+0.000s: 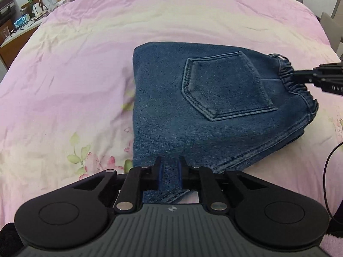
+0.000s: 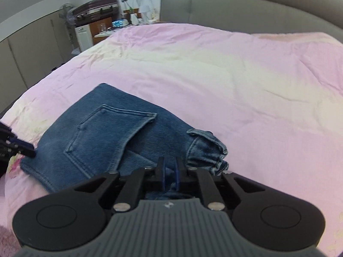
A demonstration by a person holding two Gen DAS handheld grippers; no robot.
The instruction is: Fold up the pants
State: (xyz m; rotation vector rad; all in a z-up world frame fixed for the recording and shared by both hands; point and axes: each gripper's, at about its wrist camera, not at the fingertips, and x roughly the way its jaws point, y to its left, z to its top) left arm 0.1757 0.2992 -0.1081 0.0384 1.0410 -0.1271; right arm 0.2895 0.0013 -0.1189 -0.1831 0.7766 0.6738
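Observation:
Blue denim pants (image 1: 193, 107) lie folded into a compact stack on the pink bed cover, back pocket (image 1: 225, 85) facing up. My left gripper (image 1: 170, 171) is shut on the near edge of the pants. My right gripper (image 2: 170, 171) is shut on the elastic waistband (image 2: 205, 150) at the other end; it also shows in the left wrist view (image 1: 295, 75) at the waistband. The left gripper shows at the left edge of the right wrist view (image 2: 23, 148). The pants also show in the right wrist view (image 2: 103, 137).
The pink floral bed cover (image 1: 85, 64) spreads wide around the pants. A grey padded headboard (image 2: 246, 10) stands at the far side. A bedside table with cables and small items (image 1: 23, 21) and a suitcase (image 2: 96, 8) stand beyond the bed's corner.

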